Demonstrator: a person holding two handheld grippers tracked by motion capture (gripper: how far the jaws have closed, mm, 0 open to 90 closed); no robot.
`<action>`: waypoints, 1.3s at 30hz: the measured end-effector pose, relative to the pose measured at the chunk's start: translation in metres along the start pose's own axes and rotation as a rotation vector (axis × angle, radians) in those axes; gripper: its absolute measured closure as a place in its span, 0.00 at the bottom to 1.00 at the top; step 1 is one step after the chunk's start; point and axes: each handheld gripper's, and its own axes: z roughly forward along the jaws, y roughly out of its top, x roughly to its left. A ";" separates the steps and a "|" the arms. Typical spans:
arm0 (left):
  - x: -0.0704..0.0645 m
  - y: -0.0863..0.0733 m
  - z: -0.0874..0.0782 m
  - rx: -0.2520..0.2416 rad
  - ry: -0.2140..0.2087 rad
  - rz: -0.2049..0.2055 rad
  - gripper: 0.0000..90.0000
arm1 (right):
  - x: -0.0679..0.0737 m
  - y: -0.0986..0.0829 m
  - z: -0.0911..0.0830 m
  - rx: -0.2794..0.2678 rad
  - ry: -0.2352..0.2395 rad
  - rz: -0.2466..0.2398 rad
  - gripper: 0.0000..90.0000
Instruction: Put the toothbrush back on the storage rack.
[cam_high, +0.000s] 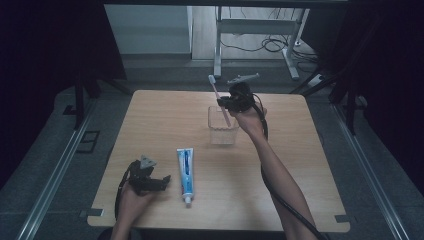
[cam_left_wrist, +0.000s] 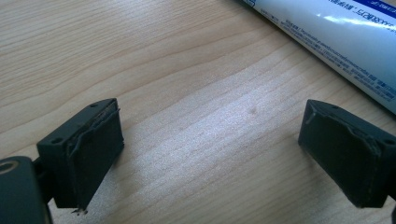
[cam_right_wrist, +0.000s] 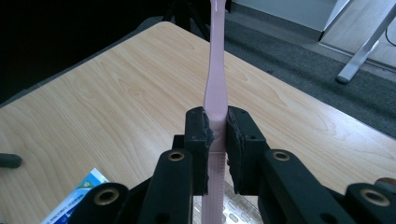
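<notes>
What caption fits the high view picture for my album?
Right gripper holds a pink toothbrush in a clear cup; toothpaste lies beside the open left gripper.

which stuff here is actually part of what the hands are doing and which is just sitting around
In use:
- pink toothbrush, clamped in the right hand-held gripper
- clear cup, with the toothbrush's lower end in it
- toothpaste tube, probably; the open left hand-held gripper sits beside it

Lying about:
- white desk frame and cables on the floor behind the table

wooden table (cam_high: 150, 115) | toothpaste tube (cam_high: 185, 171) | clear cup (cam_high: 222, 131)
</notes>
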 end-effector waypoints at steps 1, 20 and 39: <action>0.000 0.000 0.000 -0.001 0.000 -0.002 0.07 | 0.000 -0.001 0.002 0.002 -0.001 -0.002 0.88; 0.000 0.000 0.000 -0.004 0.000 -0.004 0.07 | -0.004 -0.031 0.034 0.044 -0.019 -0.018 0.88; 0.000 0.000 0.000 -0.003 0.000 -0.003 0.07 | -0.003 -0.050 0.055 0.111 -0.055 -0.053 0.87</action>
